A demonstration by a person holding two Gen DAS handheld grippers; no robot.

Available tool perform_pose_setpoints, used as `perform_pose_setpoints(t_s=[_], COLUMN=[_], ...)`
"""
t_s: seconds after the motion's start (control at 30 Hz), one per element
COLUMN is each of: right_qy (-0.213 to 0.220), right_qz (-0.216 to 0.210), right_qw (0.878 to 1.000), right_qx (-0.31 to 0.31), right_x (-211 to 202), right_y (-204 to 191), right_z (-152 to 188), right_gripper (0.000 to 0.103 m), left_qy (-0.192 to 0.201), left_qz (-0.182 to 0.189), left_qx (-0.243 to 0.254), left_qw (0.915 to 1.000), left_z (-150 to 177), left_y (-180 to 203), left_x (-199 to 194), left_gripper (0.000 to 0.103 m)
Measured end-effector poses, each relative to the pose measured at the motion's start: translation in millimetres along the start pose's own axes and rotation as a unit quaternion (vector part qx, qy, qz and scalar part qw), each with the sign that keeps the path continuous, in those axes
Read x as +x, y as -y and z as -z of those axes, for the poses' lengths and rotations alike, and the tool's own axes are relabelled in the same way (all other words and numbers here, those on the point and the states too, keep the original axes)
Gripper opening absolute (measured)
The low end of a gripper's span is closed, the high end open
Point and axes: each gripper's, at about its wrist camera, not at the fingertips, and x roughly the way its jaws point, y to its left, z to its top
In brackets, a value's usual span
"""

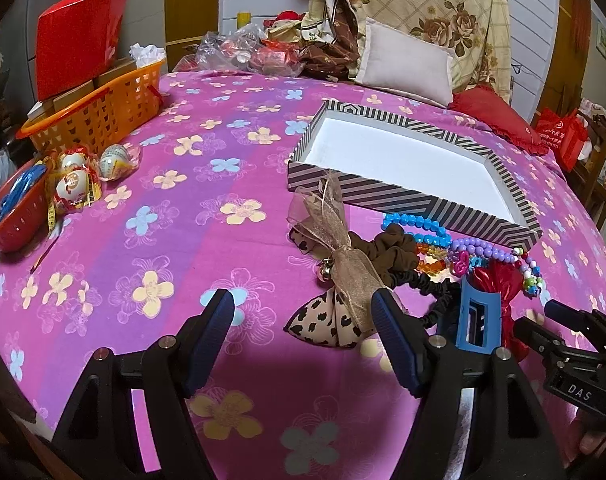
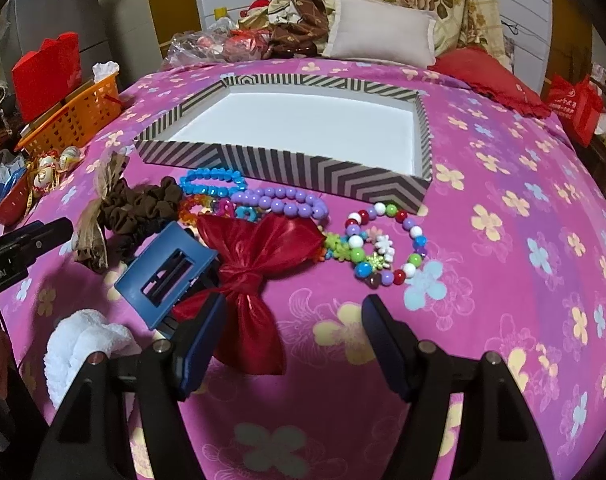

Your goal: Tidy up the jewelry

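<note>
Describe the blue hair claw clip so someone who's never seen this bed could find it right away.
Start at the striped box on the pink flowered bedspread. Nearer the camera lies a pile of accessories; the blue claw clip sits at its near left edge, beside the red satin bow. It is the only hard, rectangular piece among beads and fabric.

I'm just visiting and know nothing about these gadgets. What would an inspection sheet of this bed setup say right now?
Surface: pink flowered bedspread.
Job's things: striped box, empty white inside; in front of it lie blue bead bracelet, purple bead bracelet, multicoloured bead bracelet, red bow, blue hair claw, brown scrunchie, leopard bow.
Clutter: orange basket, wrapped eggs, white fluffy item.
Grippers: left gripper open, empty; right gripper open, empty.
Cables: nothing seen.
Surroundings: pillows, red bag.
</note>
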Motion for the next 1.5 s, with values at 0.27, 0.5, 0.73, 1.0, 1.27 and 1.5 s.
perform_pose_setpoints(t_s=[0.27, 0.5, 0.73, 1.0, 1.27, 1.5], right_qy=[-0.006, -0.006, -0.013, -0.018, -0.022, -0.022], right_qz=[0.010, 0.015, 0.016, 0.017, 0.019, 0.018], right_qw=[1.000, 1.000, 1.000, 1.000, 0.999, 0.999], right_qx=[0.007, 0.008, 0.014, 0.015, 0.018, 0.018], right_x=[-2, -5, -4, -1, 2, 2], right_y=[1, -1, -3, -6, -5, -5], right_z=[-1, -2, -1, 0, 1, 1], right_gripper=[0.074, 0.074, 0.074, 0.075, 0.077, 0.078], left_qy=[0.001, 0.001, -0.001, -0.004, -0.006, -0.004], left_qz=[-0.001, 0.001, 0.004, 0.006, 0.003, -0.002], left_qx=[0.002, -0.001, -0.002, -0.002, 0.004, 0.005], left_qw=[1.0000, 1.0000, 1.0000, 1.0000, 1.0000, 1.0000], left_z=[0, 0, 0, 2, 4, 3], left_y=[3, 4, 6, 7, 10, 9], left_x=[-2, -2, -2, -1, 1, 2], left_gripper=[0.055, 0.055, 0.055, 0.055, 0.055, 0.055])
